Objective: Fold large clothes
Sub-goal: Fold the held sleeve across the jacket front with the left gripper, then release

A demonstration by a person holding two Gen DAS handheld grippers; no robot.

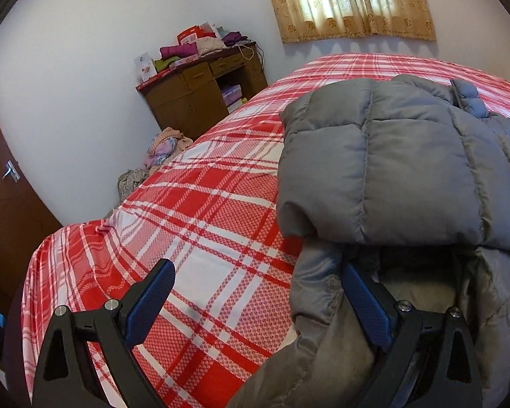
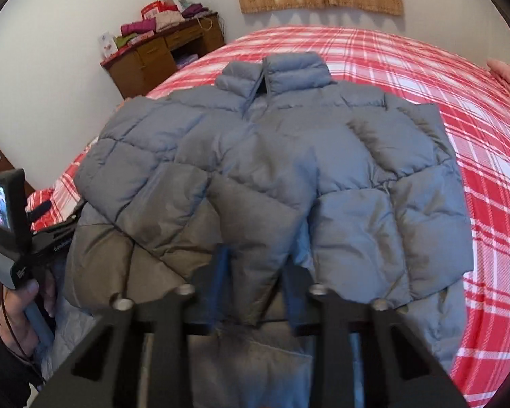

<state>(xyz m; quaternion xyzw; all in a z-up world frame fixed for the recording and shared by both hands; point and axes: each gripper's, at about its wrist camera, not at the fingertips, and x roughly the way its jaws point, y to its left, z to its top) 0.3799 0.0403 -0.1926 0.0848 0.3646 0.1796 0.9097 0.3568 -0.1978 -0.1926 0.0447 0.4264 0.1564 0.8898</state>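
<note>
Jacket (image 2: 272, 170) lies on the bed (image 2: 459, 129), hem at its near edge. Your right gripper (image 2: 255, 285) pinches a sleeve cuff; left gripper (image 1: 255, 299) gapes wide at the hem. Bite deep there, then lift evenly.

Red-and-white plaid bedspread (image 1: 200, 210) covering the bed. Brown wooden desk (image 1: 200, 98) against the white wall (image 1: 85, 68), at the far corner beside the bed; folded clothes (image 1: 178, 51) and red boxes (image 1: 190, 35) stacked on top. Heap of pale fabric (image 1: 166, 144) on the floor between desk and bed. Beige patterned curtain (image 1: 350, 3) over a bright window. Door handle (image 1: 12, 170) at left edge.
</note>
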